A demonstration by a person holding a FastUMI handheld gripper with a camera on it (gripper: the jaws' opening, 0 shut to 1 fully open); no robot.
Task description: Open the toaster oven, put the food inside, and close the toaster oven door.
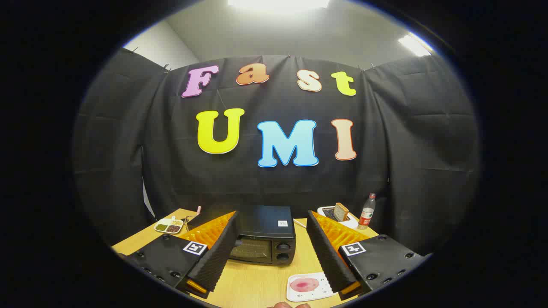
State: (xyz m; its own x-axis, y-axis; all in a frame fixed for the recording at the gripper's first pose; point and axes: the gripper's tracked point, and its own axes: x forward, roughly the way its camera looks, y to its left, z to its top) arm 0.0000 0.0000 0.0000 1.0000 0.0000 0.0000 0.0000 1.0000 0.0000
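You are looking at creased black cloth [411, 141] draping the booth's back and sides, a pale wooden tabletop [257, 284] lying along the bottom, and bright ceiling light panels [278, 3] glaring at top centre.

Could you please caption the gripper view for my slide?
Open gripper faces the closed toaster oven; food plate waits nearby.
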